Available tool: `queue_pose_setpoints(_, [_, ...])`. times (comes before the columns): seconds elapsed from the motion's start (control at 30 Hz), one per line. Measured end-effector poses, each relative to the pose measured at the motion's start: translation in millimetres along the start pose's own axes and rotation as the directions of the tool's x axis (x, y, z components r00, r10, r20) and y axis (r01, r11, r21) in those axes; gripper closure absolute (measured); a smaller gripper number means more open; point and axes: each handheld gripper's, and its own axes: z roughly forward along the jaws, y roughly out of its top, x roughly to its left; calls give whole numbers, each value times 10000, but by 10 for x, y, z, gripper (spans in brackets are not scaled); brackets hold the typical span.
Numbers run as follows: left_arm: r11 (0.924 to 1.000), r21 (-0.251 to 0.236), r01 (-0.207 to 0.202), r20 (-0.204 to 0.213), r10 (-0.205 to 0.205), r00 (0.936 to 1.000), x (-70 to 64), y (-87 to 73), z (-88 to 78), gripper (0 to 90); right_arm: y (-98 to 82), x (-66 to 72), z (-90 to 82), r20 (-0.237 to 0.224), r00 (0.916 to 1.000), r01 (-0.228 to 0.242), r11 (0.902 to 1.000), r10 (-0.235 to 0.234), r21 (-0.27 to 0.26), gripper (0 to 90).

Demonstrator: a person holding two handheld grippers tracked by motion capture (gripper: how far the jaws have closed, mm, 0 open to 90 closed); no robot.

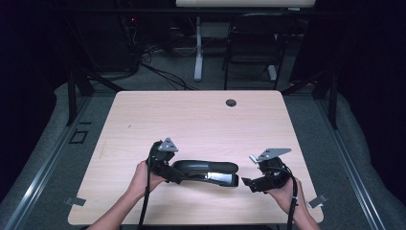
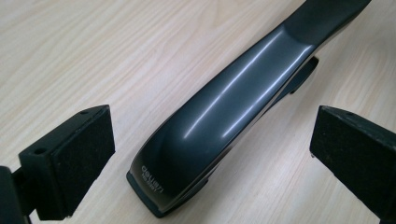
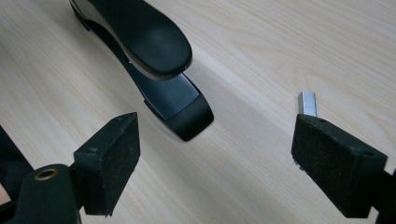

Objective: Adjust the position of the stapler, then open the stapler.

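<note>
A dark grey stapler (image 1: 206, 172) lies flat on the pale wooden table (image 1: 201, 120), near its front edge. My left gripper (image 1: 173, 175) is at the stapler's left end. In the left gripper view the jaws stand wide apart on either side of the stapler's rear end (image 2: 224, 121), and the pads (image 2: 79, 158) do not touch it. My right gripper (image 1: 249, 184) is open just right of the stapler's nose (image 3: 187, 112), with bare table between its jaws. A small silver strip of staples (image 3: 307, 103) lies on the wood by the right pad (image 3: 336, 163).
A round cable hole (image 1: 231, 102) sits near the table's far edge. Beyond the table stand a black chair (image 1: 253, 43) and a white desk leg (image 1: 197, 48) on grey floor. Metal clips (image 1: 75, 201) mark the table's front corners.
</note>
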Motion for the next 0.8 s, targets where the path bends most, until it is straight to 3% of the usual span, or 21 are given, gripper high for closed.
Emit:
queue_pose_setpoints(0.27, [9997,-257,-20,-62,18,10000,-190,15,-23,2,-17,19,94,-174,9996,234,9986,-227,464,147])
queue_pose_setpoints(0.37, [9978,-659,-96,-138,87,9999,-263,27,-66,2,-19,31,132,-242,9988,447,9970,-432,631,152])
queue_pose_setpoints(0.4, [9952,-973,75,130,-63,9999,-295,28,-89,4,-23,38,136,-228,9988,441,9971,-428,620,153])
queue_pose_setpoints(0.47, [9943,-1058,146,328,-112,9994,-349,25,-91,6,-22,44,129,-252,9985,493,9967,-477,652,155])
queue_pose_setpoints(0.67, [9949,-967,-276,416,317,9986,-500,37,-43,33,-15,57,139,-242,9979,613,9957,-597,696,165])
queue_pose_setpoints(0.8, [9956,-707,-613,607,656,9960,-582,29,49,156,-31,66,180,-258,9971,740,9941,-721,787,192])
